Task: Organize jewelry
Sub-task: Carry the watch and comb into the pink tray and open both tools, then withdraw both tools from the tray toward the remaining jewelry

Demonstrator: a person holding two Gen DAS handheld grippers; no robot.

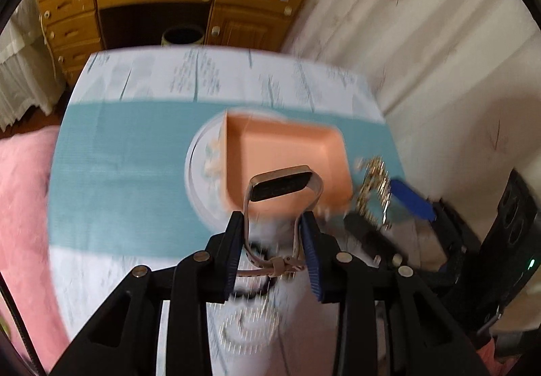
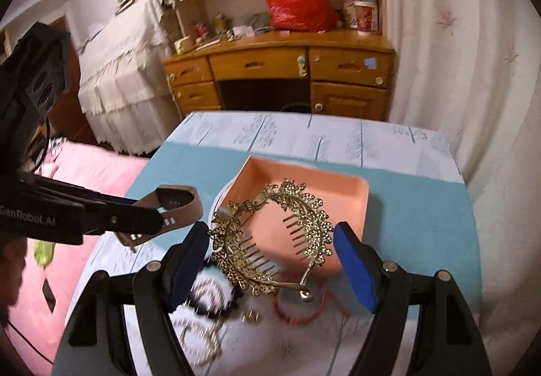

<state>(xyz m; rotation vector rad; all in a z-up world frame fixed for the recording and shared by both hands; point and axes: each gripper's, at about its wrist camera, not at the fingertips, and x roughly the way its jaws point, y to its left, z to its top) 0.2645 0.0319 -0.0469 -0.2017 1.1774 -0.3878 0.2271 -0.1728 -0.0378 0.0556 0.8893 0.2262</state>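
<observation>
While each claw grips, watch [image 1: 282,188] face points trayward, gold hair comb [image 2: 270,237] spans crosswise.

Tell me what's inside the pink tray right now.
The pink tray shows only bare floor where visible. The watch and the gold hair comb, both held above it, cover its near part, so that area can't be checked.

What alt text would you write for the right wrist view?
The right gripper holds a gold tiara with comb teeth above a pink tray on a blue-and-white tablecloth. At left, the left gripper grips a watch.
</observation>
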